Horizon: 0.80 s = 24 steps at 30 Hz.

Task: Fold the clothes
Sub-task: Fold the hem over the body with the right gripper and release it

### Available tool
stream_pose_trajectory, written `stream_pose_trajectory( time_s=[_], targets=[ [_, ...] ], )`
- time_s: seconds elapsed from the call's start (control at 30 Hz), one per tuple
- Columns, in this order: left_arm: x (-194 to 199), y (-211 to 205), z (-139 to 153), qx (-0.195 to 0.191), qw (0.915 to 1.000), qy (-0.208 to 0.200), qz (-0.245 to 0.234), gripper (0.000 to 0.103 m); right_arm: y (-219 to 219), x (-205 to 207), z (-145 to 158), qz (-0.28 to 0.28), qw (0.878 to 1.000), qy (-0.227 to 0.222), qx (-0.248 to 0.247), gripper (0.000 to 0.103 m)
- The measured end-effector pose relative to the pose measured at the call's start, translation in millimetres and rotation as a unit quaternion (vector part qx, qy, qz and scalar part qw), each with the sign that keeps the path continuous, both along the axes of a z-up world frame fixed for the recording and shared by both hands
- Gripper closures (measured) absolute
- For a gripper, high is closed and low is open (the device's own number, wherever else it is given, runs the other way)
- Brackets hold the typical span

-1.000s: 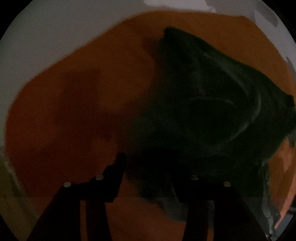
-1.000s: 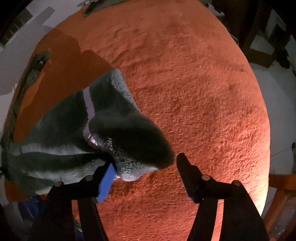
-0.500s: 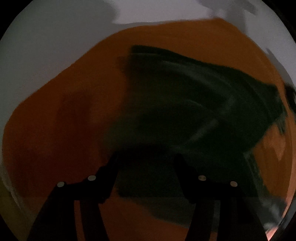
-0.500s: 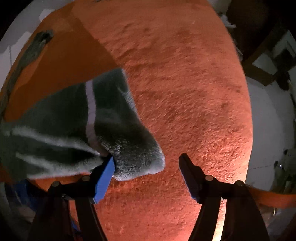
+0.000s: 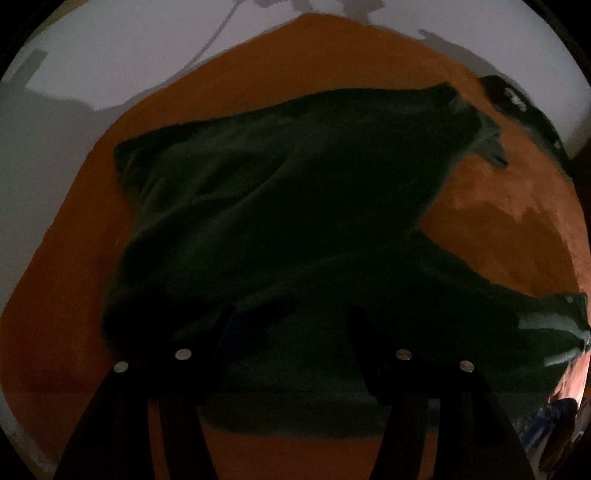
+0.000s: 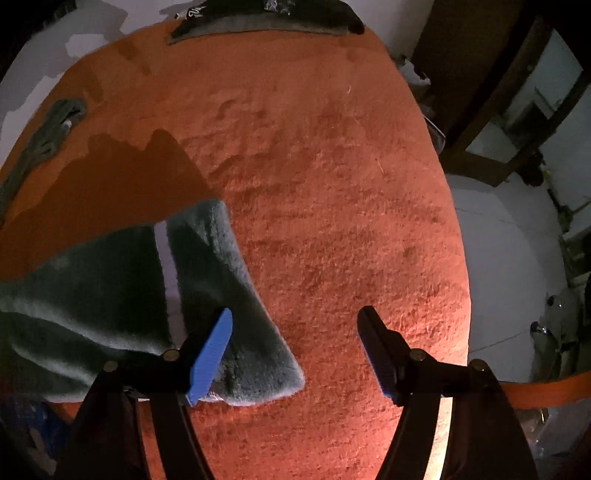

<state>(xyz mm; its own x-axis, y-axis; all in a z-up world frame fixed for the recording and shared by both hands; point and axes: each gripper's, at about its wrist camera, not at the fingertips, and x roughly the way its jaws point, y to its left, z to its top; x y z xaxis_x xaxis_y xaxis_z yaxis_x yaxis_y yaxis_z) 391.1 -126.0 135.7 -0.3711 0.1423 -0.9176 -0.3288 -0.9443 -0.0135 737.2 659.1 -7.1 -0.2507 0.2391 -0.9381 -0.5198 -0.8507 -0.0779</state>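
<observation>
A dark green fleece garment (image 5: 277, 203) lies spread on the orange rug (image 5: 66, 288); the left wrist view is very dim. My left gripper (image 5: 291, 317) hangs over the garment's near edge, open, with the cloth lying beneath its dark fingers and nothing pinched. In the right wrist view a folded corner of the same garment (image 6: 210, 266), with a white stripe (image 6: 162, 258), lies at the lower left. My right gripper (image 6: 295, 314) hovers open above it. Its blue-padded left finger (image 6: 210, 354) is over the corner, and the right finger is over bare rug.
The orange rug (image 6: 332, 184) fills most of the right wrist view. A dark patterned garment (image 6: 266, 18) lies at its far edge and a green one (image 6: 55, 125) at its left edge. White floor and a wooden frame (image 6: 491, 122) lie to the right.
The left gripper has swept sideways and rolled, so the garment now lies spread wide across its view. The right gripper has risen off the garment's corner.
</observation>
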Motion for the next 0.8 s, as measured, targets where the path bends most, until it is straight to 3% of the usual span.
stream_pose_trajectory(
  time_s=[0.2, 0.37, 0.53, 0.63, 0.8],
  targets=[
    [0.8, 16.1, -1.4, -0.041, 0.9963, 0.062, -0.043, 0.041, 7.4, -9.6, -12.0, 0.012, 1.0, 0.0, -0.009, 0.034],
    [16.4, 37.3, 1.6, -0.08, 0.9847, 0.123, -0.094, 0.041, -0.3, -13.5, -15.0, 0.022, 1.0, 0.0, -0.001, 0.034],
    [14.3, 52.4, -12.1, -0.084, 0.9841, 0.101, -0.12, 0.041, -3.4, -20.2, 8.4, 0.031, 0.998, 0.058, 0.005, 0.033],
    [3.1, 53.3, -10.9, -0.087, 0.9852, 0.108, -0.1, 0.04, 0.6, -38.7, 9.4, 0.03, 0.996, 0.079, -0.019, 0.026],
    [-21.1, 43.9, -21.8, -0.084, 0.9904, 0.098, -0.049, 0.034, 15.6, -77.9, -14.4, 0.01, 0.994, 0.089, -0.059, 0.026]
  ],
)
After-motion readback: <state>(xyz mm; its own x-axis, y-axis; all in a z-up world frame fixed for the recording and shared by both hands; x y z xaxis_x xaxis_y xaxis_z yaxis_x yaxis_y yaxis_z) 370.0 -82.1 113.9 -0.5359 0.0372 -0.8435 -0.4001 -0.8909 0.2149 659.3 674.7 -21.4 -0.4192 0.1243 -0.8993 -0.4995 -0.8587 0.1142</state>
